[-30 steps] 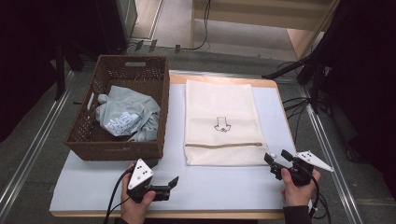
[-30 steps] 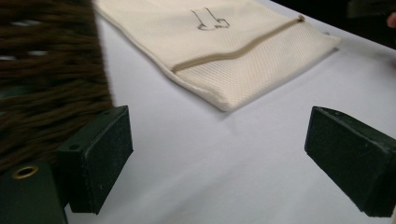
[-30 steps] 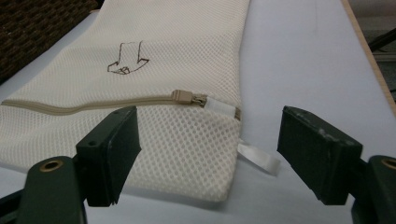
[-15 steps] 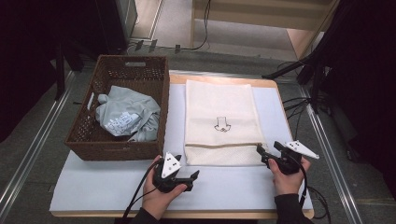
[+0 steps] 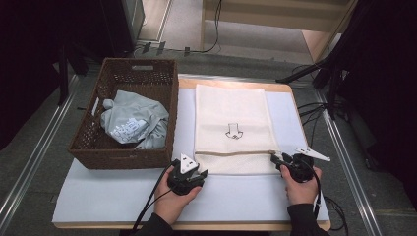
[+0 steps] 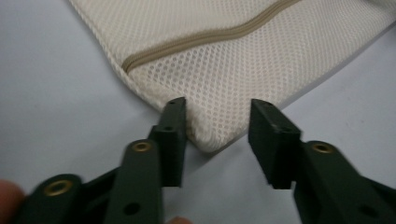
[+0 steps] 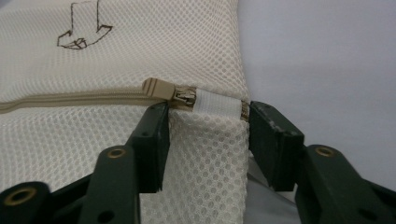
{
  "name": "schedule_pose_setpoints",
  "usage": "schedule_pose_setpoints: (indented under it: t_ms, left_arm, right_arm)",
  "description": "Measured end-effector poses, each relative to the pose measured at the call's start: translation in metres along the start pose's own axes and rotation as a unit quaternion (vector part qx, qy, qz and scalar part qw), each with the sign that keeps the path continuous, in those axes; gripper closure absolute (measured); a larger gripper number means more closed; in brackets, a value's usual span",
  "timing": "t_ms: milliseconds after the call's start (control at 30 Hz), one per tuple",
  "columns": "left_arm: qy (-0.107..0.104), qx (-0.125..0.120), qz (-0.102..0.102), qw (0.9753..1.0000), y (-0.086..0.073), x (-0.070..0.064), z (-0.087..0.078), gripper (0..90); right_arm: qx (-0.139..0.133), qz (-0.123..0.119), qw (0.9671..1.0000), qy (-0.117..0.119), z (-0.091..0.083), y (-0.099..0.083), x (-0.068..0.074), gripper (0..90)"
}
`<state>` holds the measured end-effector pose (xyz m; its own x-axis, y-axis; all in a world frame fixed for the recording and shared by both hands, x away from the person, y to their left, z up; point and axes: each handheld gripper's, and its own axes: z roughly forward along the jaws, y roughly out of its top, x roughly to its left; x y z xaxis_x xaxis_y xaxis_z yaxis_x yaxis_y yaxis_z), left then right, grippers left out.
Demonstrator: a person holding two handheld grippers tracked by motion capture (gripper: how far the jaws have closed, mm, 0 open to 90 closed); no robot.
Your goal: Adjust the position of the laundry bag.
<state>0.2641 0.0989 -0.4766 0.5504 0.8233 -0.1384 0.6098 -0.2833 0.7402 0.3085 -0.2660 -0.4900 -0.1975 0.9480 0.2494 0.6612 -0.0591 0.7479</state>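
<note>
A cream mesh laundry bag (image 5: 231,118) with a tan zipper lies flat on the white mat, a small arrow drawing on its middle. My left gripper (image 5: 202,173) is at the bag's near left corner. Its jaws (image 6: 217,121) are open, with the corner of the mesh bag (image 6: 233,60) between them. My right gripper (image 5: 275,160) is at the near right edge, open (image 7: 208,121). Its jaws straddle the mesh just below the zipper pull (image 7: 161,89) and the white tab at the zipper's end.
A brown wicker basket (image 5: 93,142) stands left of the bag and holds a crumpled grey garment (image 5: 133,123). The white mat (image 5: 246,196) covers the wooden table. Cables trail off the table's right side.
My left gripper has moved right and forward to the bag's near left corner. My right gripper has moved left to the bag's near right edge by the zipper end.
</note>
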Motion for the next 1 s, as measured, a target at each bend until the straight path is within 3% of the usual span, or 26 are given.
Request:
schedule_pose_setpoints:
  t_ms: [67,100,167,400,1000]
  left_arm:
    - [-0.003,0.000,-0.006,1.0000,0.000,0.001,-0.001,69.5]
    - [-0.010,0.004,-0.006,0.9999,-0.001,0.003,-0.002,82.2]
    - [-0.012,0.002,0.005,0.9999,-0.003,0.003,-0.005,85.9]
    - [-0.022,-0.006,0.010,0.9997,-0.013,0.008,-0.019,87.1]
    - [-0.022,-0.016,-0.014,0.9995,-0.039,0.015,-0.055,87.1]
  right_arm:
    - [0.000,-0.005,1.0000,-0.004,0.000,0.000,0.001,55.2]
    - [0.001,-0.010,0.9999,-0.005,-0.001,-0.001,0.004,60.3]
    - [-0.002,-0.010,0.9999,0.000,-0.002,-0.002,0.003,62.3]
    - [-0.006,-0.010,0.9991,0.041,-0.011,-0.010,0.006,68.5]
    - [-0.009,-0.037,0.9962,0.079,-0.030,-0.028,0.038,72.3]
